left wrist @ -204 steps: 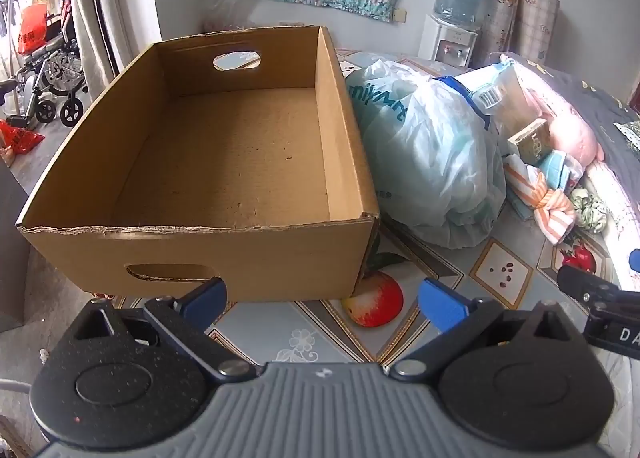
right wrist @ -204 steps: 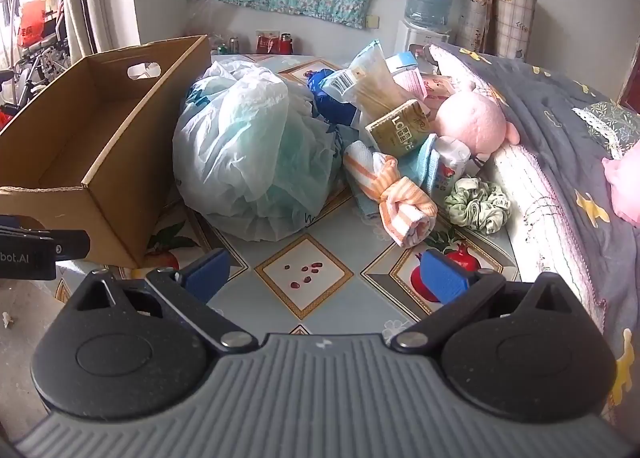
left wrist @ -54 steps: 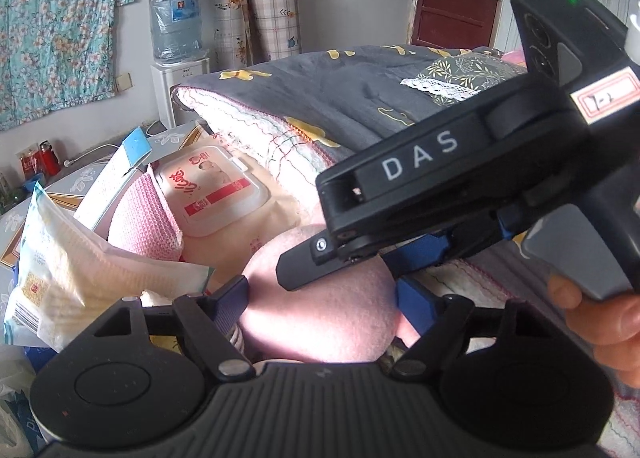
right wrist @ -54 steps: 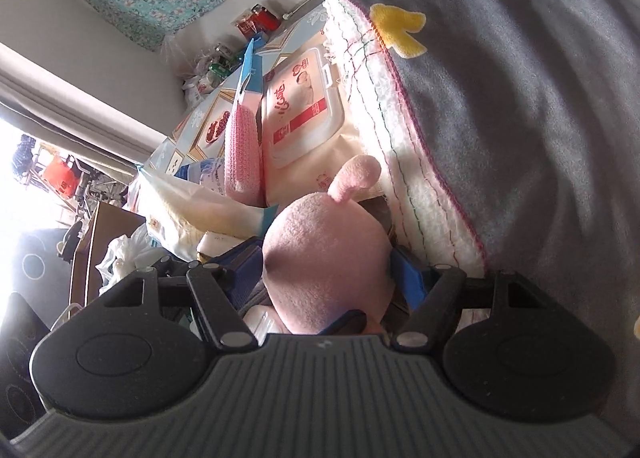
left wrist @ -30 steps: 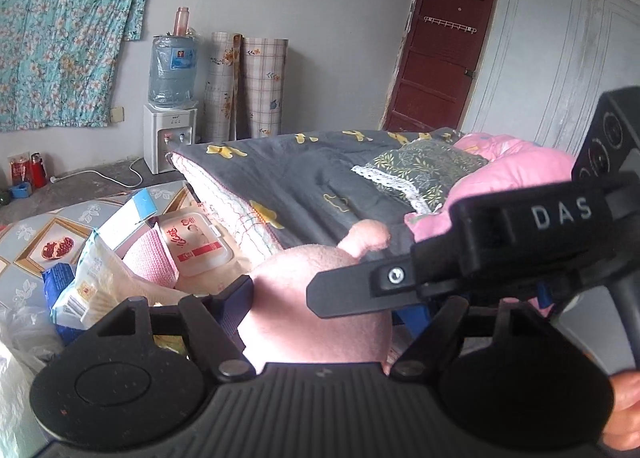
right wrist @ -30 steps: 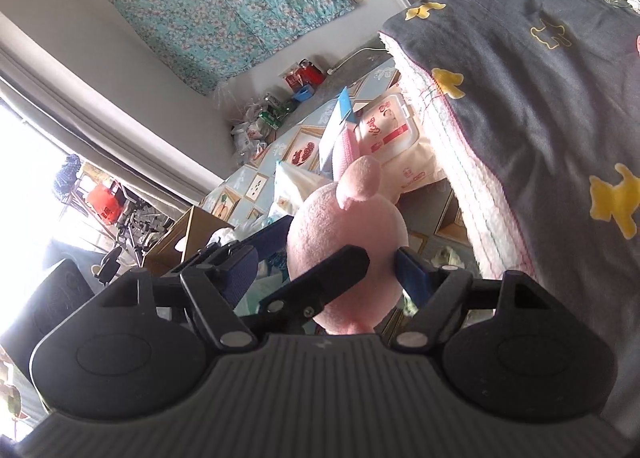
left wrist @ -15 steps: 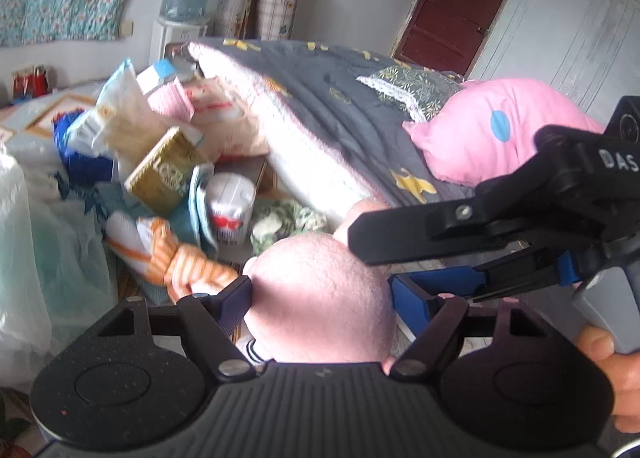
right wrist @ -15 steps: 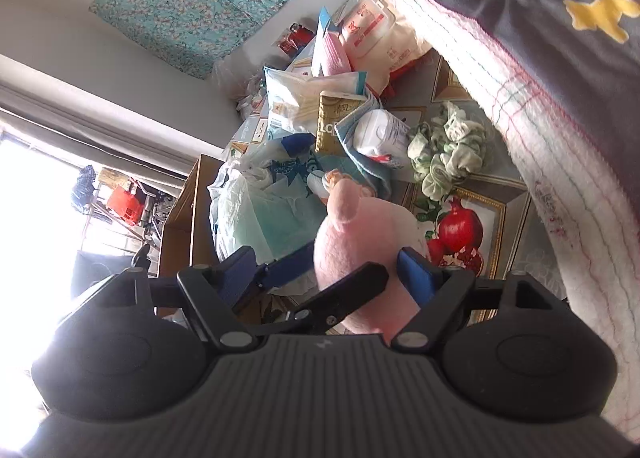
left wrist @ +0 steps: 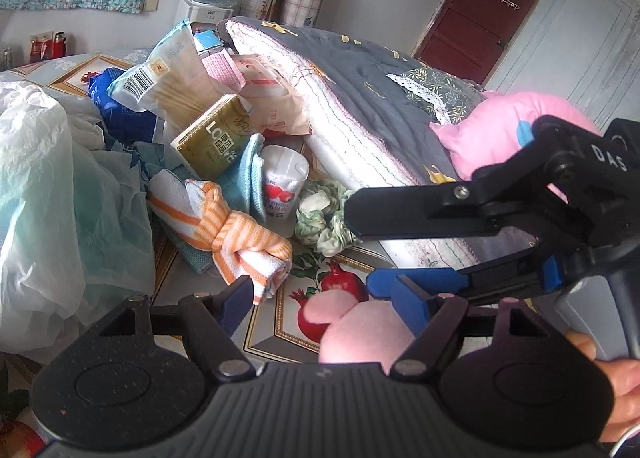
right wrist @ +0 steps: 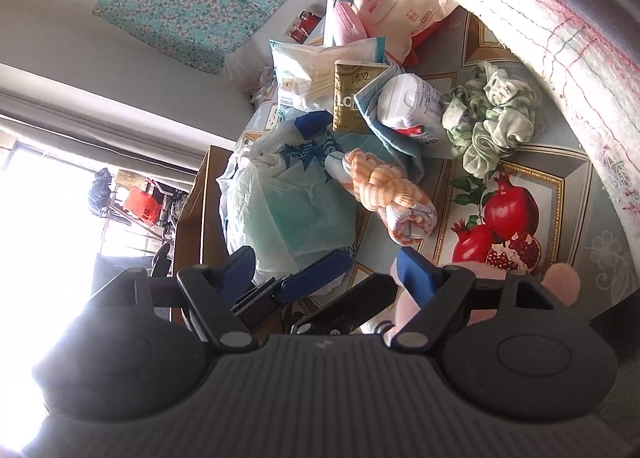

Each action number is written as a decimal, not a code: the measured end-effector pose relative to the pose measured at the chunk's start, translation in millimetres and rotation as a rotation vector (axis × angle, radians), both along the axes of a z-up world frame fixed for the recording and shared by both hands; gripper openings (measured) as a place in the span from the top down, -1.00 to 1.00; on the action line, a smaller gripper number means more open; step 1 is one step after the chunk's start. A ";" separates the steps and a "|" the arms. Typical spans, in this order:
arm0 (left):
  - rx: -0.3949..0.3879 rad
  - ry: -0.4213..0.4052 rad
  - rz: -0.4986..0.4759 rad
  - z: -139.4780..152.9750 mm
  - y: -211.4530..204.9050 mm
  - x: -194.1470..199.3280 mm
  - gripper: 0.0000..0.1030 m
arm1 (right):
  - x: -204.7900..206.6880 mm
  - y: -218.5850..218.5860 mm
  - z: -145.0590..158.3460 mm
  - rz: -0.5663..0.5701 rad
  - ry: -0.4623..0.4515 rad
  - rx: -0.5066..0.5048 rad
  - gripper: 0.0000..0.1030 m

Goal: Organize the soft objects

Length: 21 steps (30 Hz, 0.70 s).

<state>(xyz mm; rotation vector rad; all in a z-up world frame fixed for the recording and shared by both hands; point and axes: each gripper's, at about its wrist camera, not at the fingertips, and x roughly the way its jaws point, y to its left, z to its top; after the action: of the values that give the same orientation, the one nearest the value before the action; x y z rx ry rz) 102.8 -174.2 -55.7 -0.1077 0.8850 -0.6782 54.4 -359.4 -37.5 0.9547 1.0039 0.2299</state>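
Plush (left wrist: 360, 334), pink: lodged against one finger of left gripper (left wrist: 326, 298), beneath one of right gripper (right wrist: 326, 266). Both stand spread wide, neither pinching it; probably nudged, not carried.

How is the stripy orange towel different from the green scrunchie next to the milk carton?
The towel has orange and white stripes; the scrunchie is pale green and white. The towel is tied in a knot, the scrunchie is a ruffled ring. The towel looks bigger and lies left of the milk carton; the scrunchie lies right of it. Both are soft cloth things on the patterned surface.
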 end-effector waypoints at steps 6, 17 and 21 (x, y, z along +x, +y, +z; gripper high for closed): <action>0.037 -0.026 -0.017 -5.7 -0.5 -6.7 -0.49 | -5.8 -13.5 -28.1 -0.054 0.019 -0.013 -0.52; 0.133 -0.102 -0.128 -13.9 -3.1 -31.3 -0.53 | -8.9 -17.4 -76.2 -0.115 0.074 0.042 -0.51; 0.146 -0.129 -0.098 -17.2 -3.2 -33.0 -0.62 | -8.9 -20.2 -66.9 -0.129 0.038 0.023 -0.51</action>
<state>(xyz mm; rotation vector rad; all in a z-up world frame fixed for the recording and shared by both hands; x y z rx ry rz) 69.8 -177.4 -73.0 0.1095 0.8163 -0.7016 45.5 -379.6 -104.4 1.0437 0.9727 0.1160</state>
